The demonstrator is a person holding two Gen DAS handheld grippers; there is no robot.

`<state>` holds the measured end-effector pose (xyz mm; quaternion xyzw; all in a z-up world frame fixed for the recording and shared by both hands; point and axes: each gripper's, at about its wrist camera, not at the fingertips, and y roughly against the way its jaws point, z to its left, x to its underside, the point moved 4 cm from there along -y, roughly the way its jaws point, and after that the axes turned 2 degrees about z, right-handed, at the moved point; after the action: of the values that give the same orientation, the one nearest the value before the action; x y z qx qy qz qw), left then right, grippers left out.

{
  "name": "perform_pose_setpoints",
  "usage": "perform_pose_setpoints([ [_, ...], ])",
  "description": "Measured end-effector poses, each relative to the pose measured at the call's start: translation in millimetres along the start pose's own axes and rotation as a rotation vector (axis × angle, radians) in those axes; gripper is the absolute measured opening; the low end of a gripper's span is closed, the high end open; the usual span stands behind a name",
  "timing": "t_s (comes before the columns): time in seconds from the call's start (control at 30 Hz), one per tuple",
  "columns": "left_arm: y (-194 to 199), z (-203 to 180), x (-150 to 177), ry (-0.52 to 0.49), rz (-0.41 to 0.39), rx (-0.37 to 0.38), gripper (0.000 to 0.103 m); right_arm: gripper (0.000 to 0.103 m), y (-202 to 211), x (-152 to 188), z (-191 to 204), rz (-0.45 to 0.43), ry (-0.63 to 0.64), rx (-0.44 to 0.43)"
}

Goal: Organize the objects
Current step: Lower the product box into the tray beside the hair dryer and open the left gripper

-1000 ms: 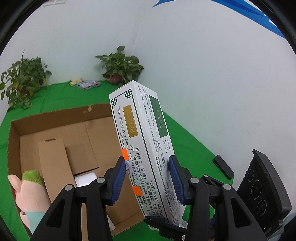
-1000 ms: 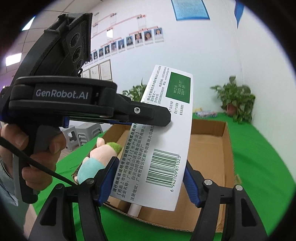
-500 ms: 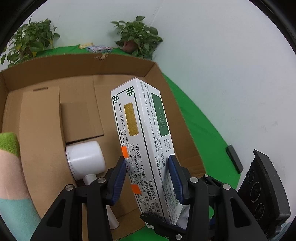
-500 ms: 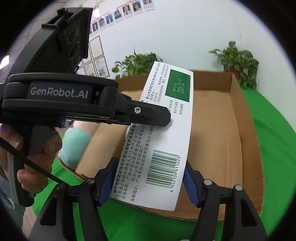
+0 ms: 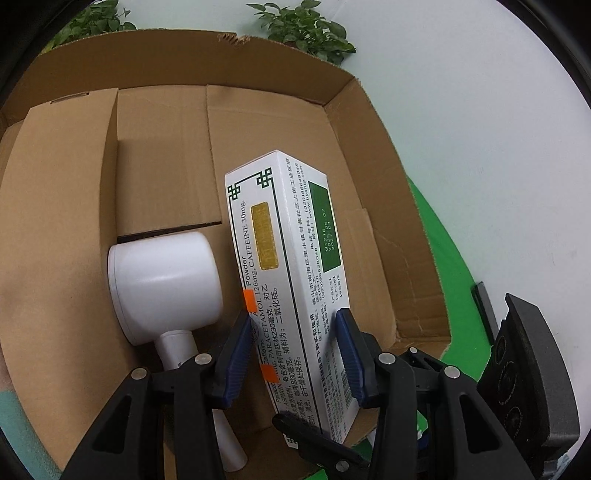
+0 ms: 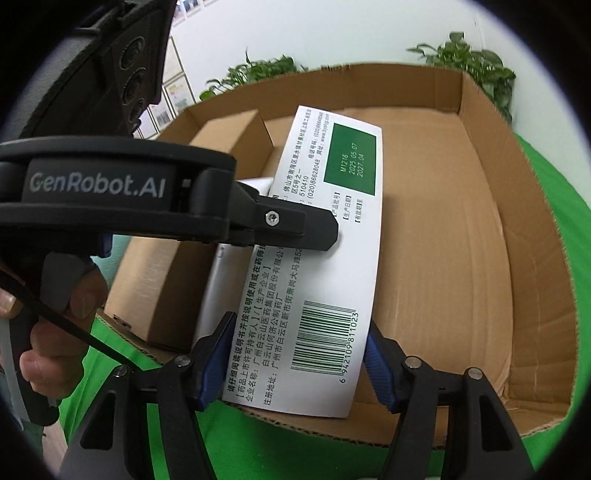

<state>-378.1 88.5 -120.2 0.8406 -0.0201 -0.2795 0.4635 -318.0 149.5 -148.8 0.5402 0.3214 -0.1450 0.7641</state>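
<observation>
A long white medicine box [image 5: 291, 280] with green print is held by both grippers over the open cardboard box [image 5: 369, 122]. My left gripper [image 5: 293, 354] is shut on its lower part. My right gripper [image 6: 295, 365] is shut on the barcode end of the medicine box [image 6: 317, 295]. The left gripper's finger [image 6: 295, 225] crosses the medicine box in the right wrist view. A white handheld device [image 5: 166, 284] with a round head lies inside the cardboard box [image 6: 480, 229], just left of the medicine box.
A folded cardboard insert [image 5: 74, 184] lies along the box's left side. A plush toy [image 5: 11, 424] shows at the far left edge. Green cloth [image 5: 443, 258] covers the table. Potted plants [image 5: 306, 26] stand behind the box. A small black object [image 5: 484, 306] lies at the right.
Both grippers have carried the medicine box forward and down, from above the box's near edge into the cardboard box beside the white device. The grip on it is unchanged.
</observation>
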Motion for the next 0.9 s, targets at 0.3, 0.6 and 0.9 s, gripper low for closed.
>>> perform_pose_setpoints([
  [0.3,7,-11,3,0.001,0.018,-0.023,0.045,0.063,-7,0,0,0.044,-0.037,0.023],
  [0.6,33,-6,5,0.018,-0.004,-0.041,0.046,0.062,-9,0,3,0.069,-0.045,0.056],
  [0.9,52,2,13,0.040,-0.037,-0.051,0.046,0.066,-11,1,11,0.098,-0.038,0.048],
])
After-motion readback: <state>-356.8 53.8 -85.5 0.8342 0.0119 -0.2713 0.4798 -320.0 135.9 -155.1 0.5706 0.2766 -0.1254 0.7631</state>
